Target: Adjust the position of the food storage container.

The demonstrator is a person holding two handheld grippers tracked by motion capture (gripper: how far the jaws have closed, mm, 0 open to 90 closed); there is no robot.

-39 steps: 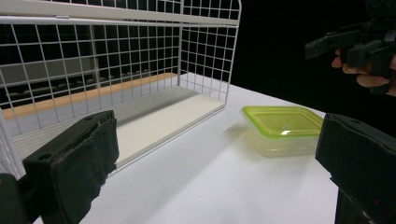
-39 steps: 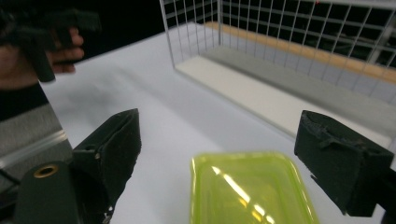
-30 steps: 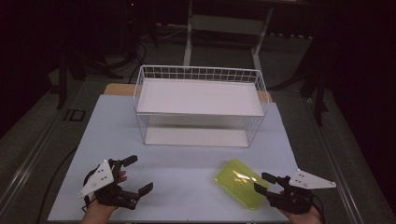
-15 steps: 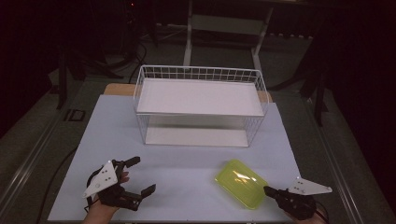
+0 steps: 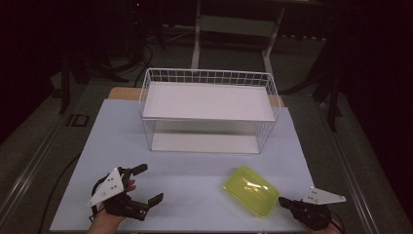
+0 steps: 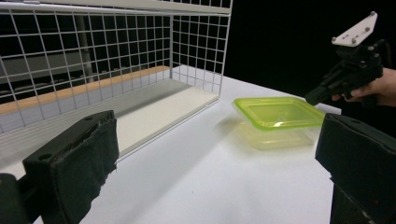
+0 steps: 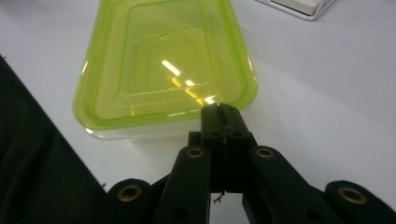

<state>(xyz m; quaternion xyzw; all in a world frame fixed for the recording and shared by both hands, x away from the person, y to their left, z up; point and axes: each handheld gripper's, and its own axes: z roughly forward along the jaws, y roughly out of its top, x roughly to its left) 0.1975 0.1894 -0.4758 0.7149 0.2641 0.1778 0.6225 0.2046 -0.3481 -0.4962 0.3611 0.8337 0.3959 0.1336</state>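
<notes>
Since the earlier frame the right gripper [image 5: 285, 202] had withdrawn nearward with jaws together beside the green container [image 5: 251, 190], which lay near-right on the counter [image 5: 195, 170], while the left gripper [image 5: 143, 185] rested spread apart, suggesting no grasp.

The white table [image 5: 195, 180] carries a wire basket [image 5: 209, 78] and a green container [image 5: 251, 190].

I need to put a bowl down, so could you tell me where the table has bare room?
Free: the table between rack and left gripper, and the left strip beside the rack. Crowded: the right front corner, where the right gripper meets the green box.
</notes>
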